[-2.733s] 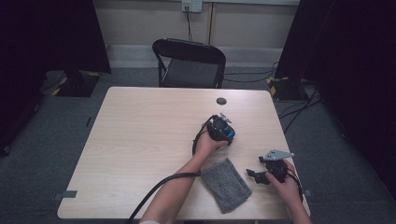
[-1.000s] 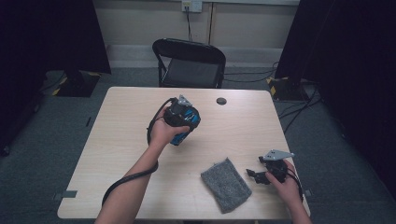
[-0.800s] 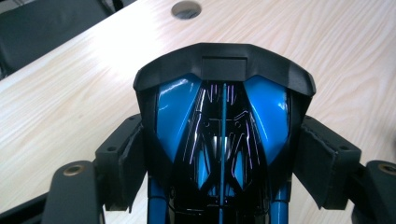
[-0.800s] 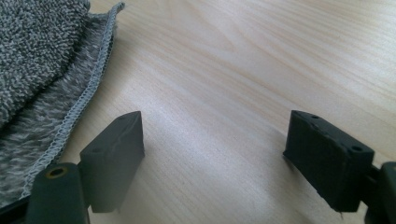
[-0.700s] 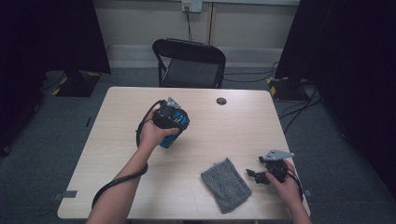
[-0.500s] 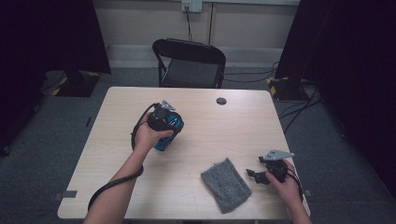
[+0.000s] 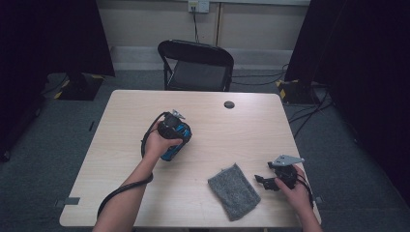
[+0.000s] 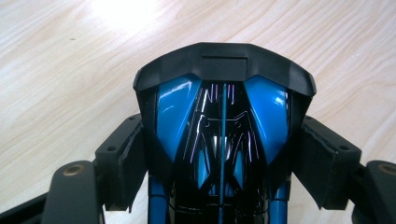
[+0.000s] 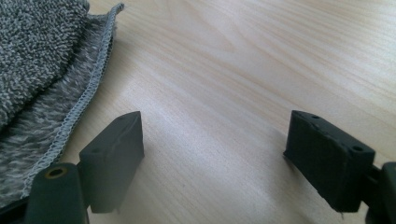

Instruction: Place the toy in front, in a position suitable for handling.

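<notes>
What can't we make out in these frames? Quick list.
- Blue-and-black object: its lower end, cut off by the bottom edge of the left gripper view; in the high view the left hand covers much of it.
- Grey cloth: most of it cut off by the left edge of the right gripper view.
- Small dark disc, high view: too small to identify.
- Right hand-held gripper, high view: jaw gap too small to read.

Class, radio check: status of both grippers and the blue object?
Left gripper shut on blue-black object, over table. Right gripper open, beside grey cloth. Nothing obstructing.
</notes>
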### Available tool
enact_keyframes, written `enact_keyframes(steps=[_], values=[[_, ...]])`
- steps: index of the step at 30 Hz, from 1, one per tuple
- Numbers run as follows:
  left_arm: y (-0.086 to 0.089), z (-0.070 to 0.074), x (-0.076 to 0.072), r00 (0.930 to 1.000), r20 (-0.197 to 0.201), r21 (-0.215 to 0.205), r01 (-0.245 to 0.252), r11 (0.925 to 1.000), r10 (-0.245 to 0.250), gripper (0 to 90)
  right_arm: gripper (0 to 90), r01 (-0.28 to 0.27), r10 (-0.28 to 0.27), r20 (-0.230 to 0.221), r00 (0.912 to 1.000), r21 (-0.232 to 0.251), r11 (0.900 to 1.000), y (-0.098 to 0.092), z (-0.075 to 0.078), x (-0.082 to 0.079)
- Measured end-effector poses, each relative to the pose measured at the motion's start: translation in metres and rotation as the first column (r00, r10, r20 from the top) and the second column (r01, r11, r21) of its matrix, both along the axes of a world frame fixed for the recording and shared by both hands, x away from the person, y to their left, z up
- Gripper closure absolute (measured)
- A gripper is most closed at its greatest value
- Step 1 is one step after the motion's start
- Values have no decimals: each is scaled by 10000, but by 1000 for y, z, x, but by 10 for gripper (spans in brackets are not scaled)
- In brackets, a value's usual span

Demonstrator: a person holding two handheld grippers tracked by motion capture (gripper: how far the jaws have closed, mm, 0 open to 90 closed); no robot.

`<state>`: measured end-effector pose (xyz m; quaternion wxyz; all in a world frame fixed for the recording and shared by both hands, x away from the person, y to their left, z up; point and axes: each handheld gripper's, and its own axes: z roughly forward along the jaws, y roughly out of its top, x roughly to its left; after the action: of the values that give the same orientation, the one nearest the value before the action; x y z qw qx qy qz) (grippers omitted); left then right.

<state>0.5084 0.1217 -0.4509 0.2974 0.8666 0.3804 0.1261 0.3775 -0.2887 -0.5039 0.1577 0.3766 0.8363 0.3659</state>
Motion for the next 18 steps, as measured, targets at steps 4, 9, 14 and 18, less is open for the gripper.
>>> enact_keyframes(steps=[4,9,14,18], values=[[-4,-9,2,10000,-8,56,-5,10000,5,255,185,-3,3,3,10000,-1,10000,0,0,0],[-9,-20,2,9999,-114,237,89,9997,-86,255,185,1,-1,-1,10000,-1,10000,0,0,0],[-12,-28,2,9999,-122,326,-47,9995,51,254,185,3,-3,2,10000,-2,10000,0,0,0],[-13,-31,3,9999,-135,302,-63,9995,67,254,185,2,-2,3,10000,-3,10000,0,0,0]])
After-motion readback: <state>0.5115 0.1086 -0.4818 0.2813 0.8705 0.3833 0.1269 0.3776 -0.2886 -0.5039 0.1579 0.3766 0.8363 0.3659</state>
